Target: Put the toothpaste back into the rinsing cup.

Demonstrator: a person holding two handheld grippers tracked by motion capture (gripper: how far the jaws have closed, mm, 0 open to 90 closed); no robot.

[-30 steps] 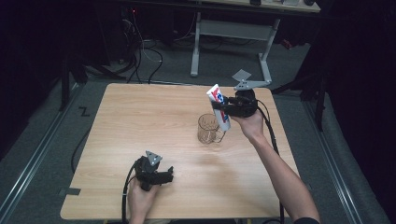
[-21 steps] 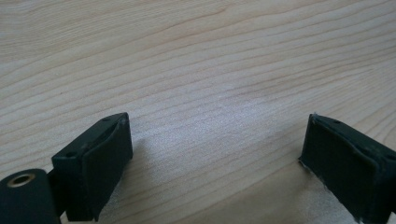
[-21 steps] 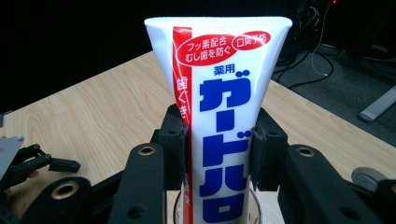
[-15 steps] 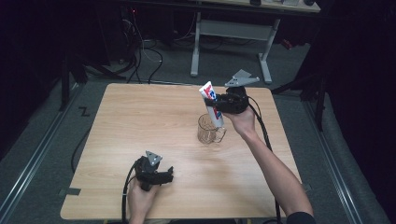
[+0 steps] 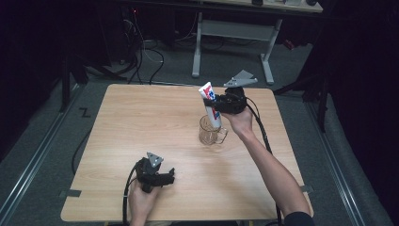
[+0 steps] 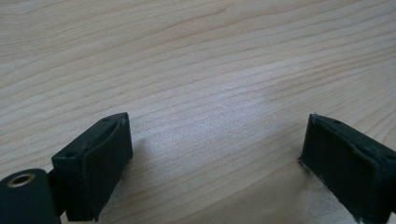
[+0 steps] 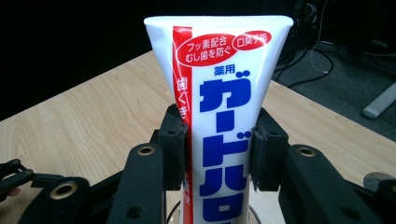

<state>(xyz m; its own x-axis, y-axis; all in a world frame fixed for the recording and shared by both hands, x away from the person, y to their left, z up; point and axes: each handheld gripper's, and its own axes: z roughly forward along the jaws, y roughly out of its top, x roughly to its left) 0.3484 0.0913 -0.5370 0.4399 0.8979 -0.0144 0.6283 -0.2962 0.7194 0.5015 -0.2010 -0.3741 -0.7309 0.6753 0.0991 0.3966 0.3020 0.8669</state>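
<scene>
**Toothpaste tube held over glass mug**

Dark surroundings and grey flooring are seen around a light wooden table [image 5: 141, 122], with a white desk frame [image 5: 235, 33] standing beyond its far edge. Near the table's far right part, a clear glass mug [image 5: 210, 133] is placed upright. A white toothpaste tube [image 7: 219, 116] with red and blue print is clamped at its middle between the jaws of the right gripper [image 5: 217, 104], held nearly upright, its lower end reaching into the mug's mouth and its flat crimped end pointing up. At the near edge, the left gripper [image 6: 215, 158] is kept low over bare wood, its jaws spread apart with nothing between them.
</scene>
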